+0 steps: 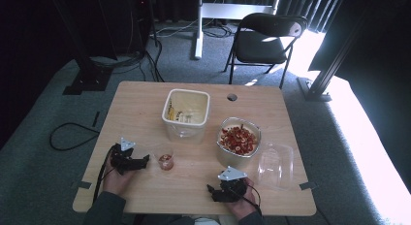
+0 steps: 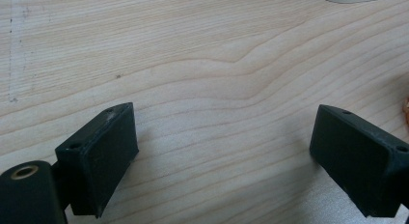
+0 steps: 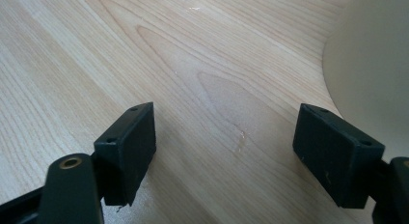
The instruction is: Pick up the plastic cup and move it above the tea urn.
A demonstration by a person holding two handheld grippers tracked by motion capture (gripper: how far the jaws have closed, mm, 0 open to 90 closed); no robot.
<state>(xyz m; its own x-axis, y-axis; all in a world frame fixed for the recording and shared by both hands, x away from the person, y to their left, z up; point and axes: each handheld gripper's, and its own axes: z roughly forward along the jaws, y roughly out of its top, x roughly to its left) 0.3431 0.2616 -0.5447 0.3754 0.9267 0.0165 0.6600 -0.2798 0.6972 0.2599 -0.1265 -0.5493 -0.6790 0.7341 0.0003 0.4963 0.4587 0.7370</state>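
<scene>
Light wooden table (image 1: 145, 108), square, with a round cable hole near its far edge. Landmark: small clear cup (image 1: 165, 159) holding a little reddish content, upright on the near-left part of the table. Left hand-held gripper (image 1: 143, 162), black with a grey three-cornered plate, just left of the cup, jaws pointing toward it, spread wide and released, bare wood between them in the left gripper view (image 2: 219, 142); not touching the cup. Right hand-held gripper (image 1: 211, 190), likewise black with a grey plate, right of the cup and nearer the front edge, well apart from it; jaws spread and released over bare wood in the right gripper view (image 3: 224, 151), nothing between the pads. Square cream container (image 1: 190, 133), open-topped, beyond the cup and slightly right, a few yellowish items lying inside along its far-left wall. Round bowl (image 1: 228, 157) of red and pale pieces, right of the cup, just beyond the right hand-held gripper; its pale curved wall at the right edge of the right gripper view (image 3: 376, 64). Clear plastic lid (image 1: 275, 164), flat on the table, farther right of the cup, just beside the bowl. Black folding chair (image 1: 266, 40) on grey carpet, far beyond the cup, past the table's far edge.
</scene>
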